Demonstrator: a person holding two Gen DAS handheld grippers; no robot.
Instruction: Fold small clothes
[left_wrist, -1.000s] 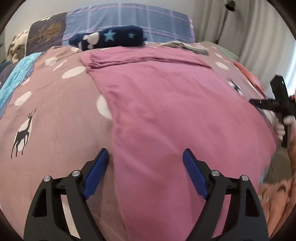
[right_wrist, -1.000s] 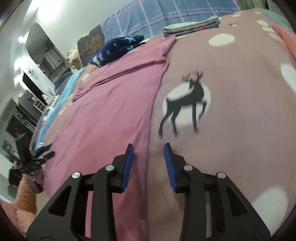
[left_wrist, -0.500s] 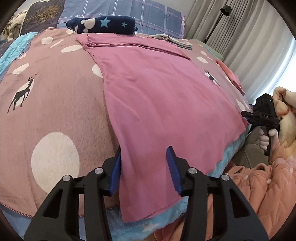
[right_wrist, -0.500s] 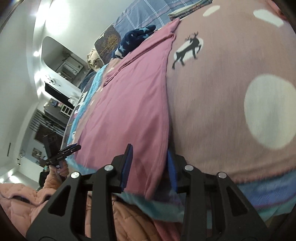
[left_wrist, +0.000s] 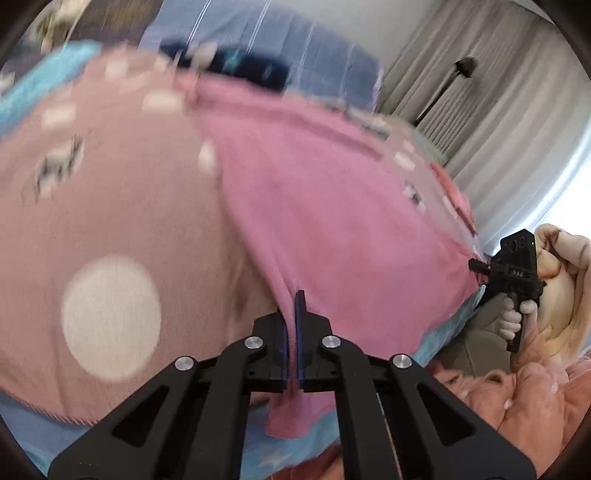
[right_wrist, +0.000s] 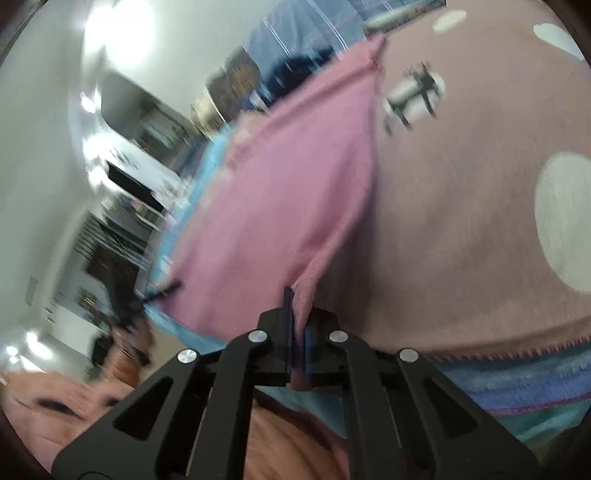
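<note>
A pink garment (left_wrist: 332, 206) lies spread flat along the bed, reaching from the pillows to the near edge; it also shows in the right wrist view (right_wrist: 288, 192). My left gripper (left_wrist: 294, 306) is shut on the garment's near left corner at the bed's edge. My right gripper (right_wrist: 298, 306) is shut on the near right corner, and it also shows in the left wrist view (left_wrist: 513, 273) at the right. Both views are blurred by motion.
The bedspread (left_wrist: 110, 221) is dusty pink with white dots and deer prints. A navy plush item (left_wrist: 236, 62) and blue plaid pillows (left_wrist: 295, 48) lie at the head. Folded clothes (right_wrist: 399, 14) sit far back. Curtains (left_wrist: 498, 92) hang at right. A peach quilt (left_wrist: 535, 398) lies below the edge.
Both grippers were open and have closed on the garment's near corners at the bed's edge. Both views are now blurred by motion.
</note>
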